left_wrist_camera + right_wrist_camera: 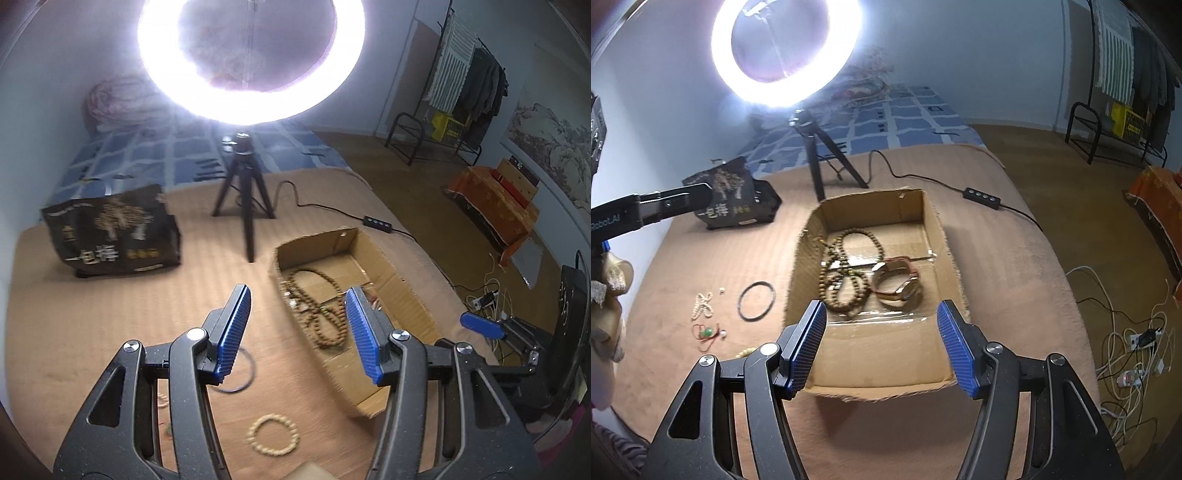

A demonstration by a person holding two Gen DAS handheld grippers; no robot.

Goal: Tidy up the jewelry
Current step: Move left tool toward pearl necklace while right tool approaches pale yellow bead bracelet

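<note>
A shallow cardboard box [938, 236] [402, 291] lies on the tan bed cover. It holds a long brown bead necklace [846, 273] [325, 317] and a gold watch [897, 284]. Left of the box lie a black ring bangle [756, 300] [243, 373], a pale bead bracelet [273, 435], a white pearl strand [701, 305] and a red cord with a green bead [707, 334]. My left gripper [297, 306] is open and empty above the box's left wall. My right gripper [881, 321] is open and empty over the box's near end.
A ring light on a black tripod [242, 192] [820, 162] stands behind the box, its cable and switch [982, 195] trailing right. A black printed bag [110, 232] [735, 195] sits at the left. Cables [1126, 339] lie on the floor at the right.
</note>
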